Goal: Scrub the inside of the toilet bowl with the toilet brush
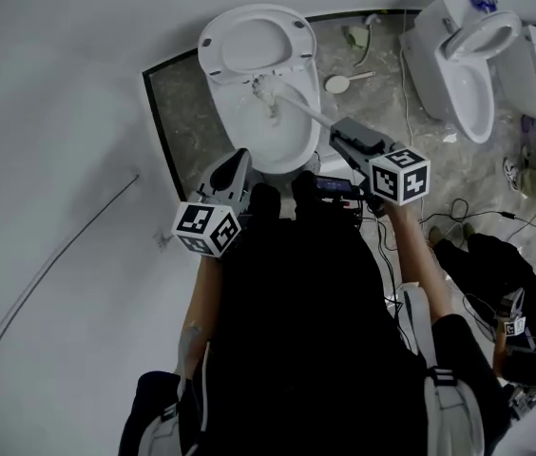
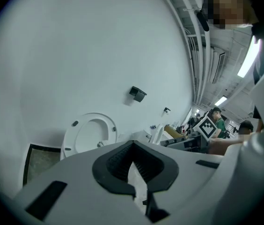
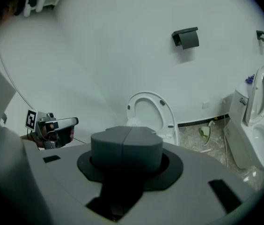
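Scrubbing looks in hand: brush (image 1: pixel 292 103) head down in the bowl (image 1: pixel 282 145).
Your right gripper (image 1: pixel 336 133) is clamped on the brush handle, its head near the bowl's rear. Your left gripper (image 1: pixel 238 160) hangs empty, jaws apart. Next, sweep the head round the wall.

No legible text, labels or signs

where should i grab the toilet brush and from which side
Grip the upper end of the brush handle, coming from the bowl's front right. Its head sits down in the toilet bowl and the handle slants up that way, where the right gripper meets it.
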`<state>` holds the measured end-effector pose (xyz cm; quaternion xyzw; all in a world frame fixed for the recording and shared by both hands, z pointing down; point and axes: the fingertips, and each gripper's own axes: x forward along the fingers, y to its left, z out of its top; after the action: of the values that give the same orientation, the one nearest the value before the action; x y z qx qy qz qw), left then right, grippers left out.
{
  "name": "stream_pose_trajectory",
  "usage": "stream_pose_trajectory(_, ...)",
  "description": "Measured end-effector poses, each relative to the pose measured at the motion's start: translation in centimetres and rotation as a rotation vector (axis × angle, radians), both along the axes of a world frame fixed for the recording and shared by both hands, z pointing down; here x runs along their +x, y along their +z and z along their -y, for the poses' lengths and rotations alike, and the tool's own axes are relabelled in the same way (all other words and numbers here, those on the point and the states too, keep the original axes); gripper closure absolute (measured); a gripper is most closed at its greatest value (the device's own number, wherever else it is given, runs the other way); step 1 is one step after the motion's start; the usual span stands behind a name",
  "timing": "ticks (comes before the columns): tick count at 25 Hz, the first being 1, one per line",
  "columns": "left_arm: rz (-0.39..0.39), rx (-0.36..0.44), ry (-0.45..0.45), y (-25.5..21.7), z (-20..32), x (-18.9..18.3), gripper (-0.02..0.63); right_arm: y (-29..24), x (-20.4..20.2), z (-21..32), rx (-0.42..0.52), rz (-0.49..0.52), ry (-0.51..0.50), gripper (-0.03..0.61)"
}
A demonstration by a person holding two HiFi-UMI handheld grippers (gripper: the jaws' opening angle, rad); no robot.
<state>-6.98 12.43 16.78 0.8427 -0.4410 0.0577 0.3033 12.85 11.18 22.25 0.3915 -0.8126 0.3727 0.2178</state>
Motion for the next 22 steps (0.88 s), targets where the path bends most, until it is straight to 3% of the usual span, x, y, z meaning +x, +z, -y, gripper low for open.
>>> stream_pose_trajectory(9,0.01,0.084,0.027,-5.0,-1.0,0.8,0.604,-6.8,-0.3,-2.4,0.093,0.089,0.019,0.419)
stream_pose_trajectory(17,0.021,0.117,0.068,-6.1,-0.5,1.0,0.604,-8.6,-0.6,-2.5,0.178,0.174,0.034,0.419)
stream_pose_trajectory(22,0.038,0.124,0.066,-6.6,-0.2,1.1,0.604,-9.0,-0.8,-2.4,0.201,0.152,0.011,0.42)
